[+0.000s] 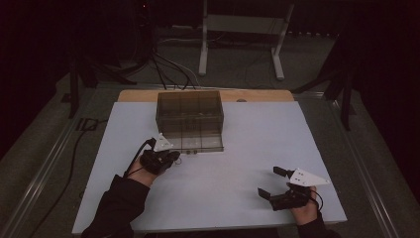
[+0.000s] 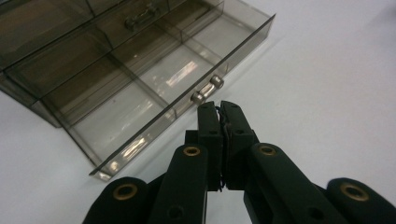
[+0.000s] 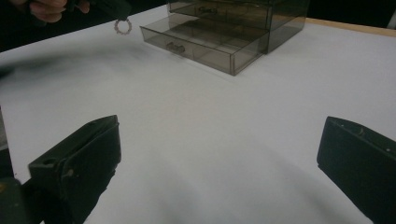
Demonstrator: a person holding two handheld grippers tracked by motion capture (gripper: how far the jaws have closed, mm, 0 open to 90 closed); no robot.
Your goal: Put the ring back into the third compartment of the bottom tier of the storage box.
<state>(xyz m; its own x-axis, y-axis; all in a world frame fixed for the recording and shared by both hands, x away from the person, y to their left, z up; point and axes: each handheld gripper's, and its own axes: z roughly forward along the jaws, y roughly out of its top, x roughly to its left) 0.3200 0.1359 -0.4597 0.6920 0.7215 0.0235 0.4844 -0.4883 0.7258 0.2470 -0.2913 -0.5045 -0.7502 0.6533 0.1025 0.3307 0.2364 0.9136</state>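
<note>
1. Dark surroundings enclose a white table [image 1: 257, 148]; a light wooden strip runs along its far edge, and a white metal stand [image 1: 242, 29] with cables is seen on the floor beyond.
2. At the far middle of the table a smoky transparent drawer box [image 1: 189, 111] is placed. Its bottom drawer [image 2: 154, 88] is pulled out toward the person. The drawer is divided into compartments and carries a small two-post handle [image 2: 207, 88] on its front wall.
3. The left gripper [image 1: 171, 157] is positioned just in front of the drawer's left front corner. Its jaws are pressed together on a small ring [image 3: 123, 26], which hangs below them clear of the table; in the left gripper view a thin blue sliver is seen between the pads.
4. The right gripper [image 1: 270, 182] is held near the table's near right edge, well apart from the box. Its jaws are spread wide, with nothing between them.
5. Between the right gripper and the box, bare tabletop is seen.
</note>
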